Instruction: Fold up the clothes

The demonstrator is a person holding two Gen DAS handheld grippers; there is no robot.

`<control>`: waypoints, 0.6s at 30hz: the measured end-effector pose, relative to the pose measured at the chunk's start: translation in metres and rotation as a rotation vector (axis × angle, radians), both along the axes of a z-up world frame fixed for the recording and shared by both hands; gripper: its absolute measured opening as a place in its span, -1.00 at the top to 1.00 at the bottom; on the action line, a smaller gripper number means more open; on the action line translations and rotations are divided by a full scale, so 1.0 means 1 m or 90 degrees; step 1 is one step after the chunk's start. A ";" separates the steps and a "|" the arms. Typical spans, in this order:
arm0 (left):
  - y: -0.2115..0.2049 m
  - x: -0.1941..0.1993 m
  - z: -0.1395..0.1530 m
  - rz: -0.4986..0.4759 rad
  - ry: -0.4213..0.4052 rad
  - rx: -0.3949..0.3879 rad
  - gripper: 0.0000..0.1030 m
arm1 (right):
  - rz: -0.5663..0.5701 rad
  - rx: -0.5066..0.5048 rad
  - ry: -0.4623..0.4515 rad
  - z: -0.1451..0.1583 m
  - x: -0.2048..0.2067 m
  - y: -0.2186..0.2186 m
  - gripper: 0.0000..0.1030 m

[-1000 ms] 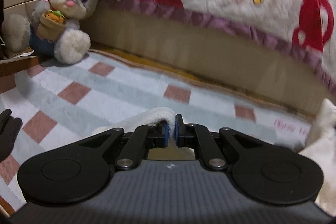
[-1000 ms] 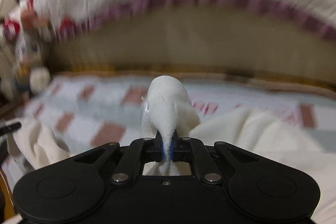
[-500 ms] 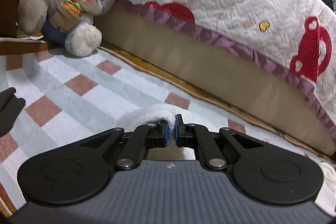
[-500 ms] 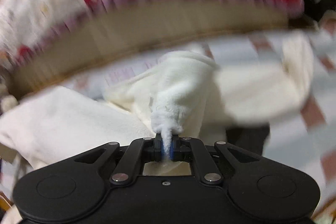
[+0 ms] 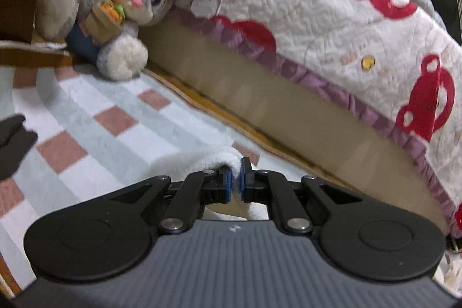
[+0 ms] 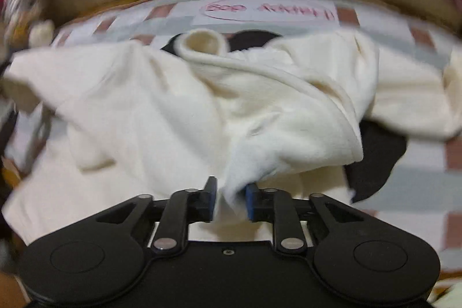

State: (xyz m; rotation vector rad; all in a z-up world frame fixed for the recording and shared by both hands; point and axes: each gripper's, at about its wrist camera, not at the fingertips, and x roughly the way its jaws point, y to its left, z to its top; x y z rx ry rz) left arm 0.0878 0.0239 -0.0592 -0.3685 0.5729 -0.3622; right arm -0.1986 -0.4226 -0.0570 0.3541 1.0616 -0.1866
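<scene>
A cream fleece garment (image 6: 173, 111) lies crumpled on the checked rug (image 6: 418, 181), one sleeve opening (image 6: 202, 44) facing up at its far side. My right gripper (image 6: 230, 199) points down over its near edge. Its jaws are opening, and a tuft of the cream fabric still sits loosely between the blue pads (image 6: 250, 199). In the left wrist view, my left gripper (image 5: 235, 181) is shut on a fold of the same cream garment (image 5: 202, 158), held low over the rug (image 5: 86, 94).
A grey plush rabbit (image 5: 127, 2) leans against the bed base (image 5: 260, 94), under a white quilt with red prints (image 5: 317, 5). A dark garment (image 6: 375, 158) pokes out from under the cream one. Another dark object (image 5: 14, 140) sits at the left edge.
The right gripper swung over and tilted down onto the spread garment, and its jaws parted from the fabric. The left gripper kept its grip while sliding and rolling slightly along the rug.
</scene>
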 end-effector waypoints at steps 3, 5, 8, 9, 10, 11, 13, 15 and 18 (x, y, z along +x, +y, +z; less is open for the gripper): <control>0.005 -0.004 -0.012 0.006 0.024 -0.005 0.90 | -0.004 0.039 -0.111 0.030 -0.002 -0.008 0.12; 0.010 -0.006 -0.018 0.012 0.035 -0.011 0.90 | -0.012 0.018 -0.150 0.038 0.006 -0.010 0.06; 0.013 -0.006 -0.021 0.013 0.041 -0.008 0.90 | -0.010 -0.100 -0.160 0.035 0.033 -0.001 0.04; 0.013 -0.006 -0.021 0.012 0.040 -0.008 0.90 | 0.007 -0.109 -0.150 0.028 0.043 0.000 0.01; 0.013 -0.006 -0.021 0.011 0.040 -0.008 0.90 | 0.024 -0.115 -0.138 0.020 0.052 0.002 -0.06; 0.013 -0.006 -0.021 0.010 0.039 -0.007 0.90 | 0.042 -0.121 -0.126 0.013 0.062 0.003 -0.14; 0.013 -0.006 -0.022 0.008 0.038 -0.003 0.90 | 0.055 -0.111 -0.089 -0.002 0.074 0.007 -0.17; 0.013 -0.006 -0.023 0.006 0.040 0.001 0.90 | 0.057 -0.126 -0.084 -0.018 0.077 0.012 -0.18; 0.013 -0.001 -0.025 -0.001 0.042 0.010 0.90 | 0.032 -0.112 -0.089 -0.037 0.083 0.007 0.76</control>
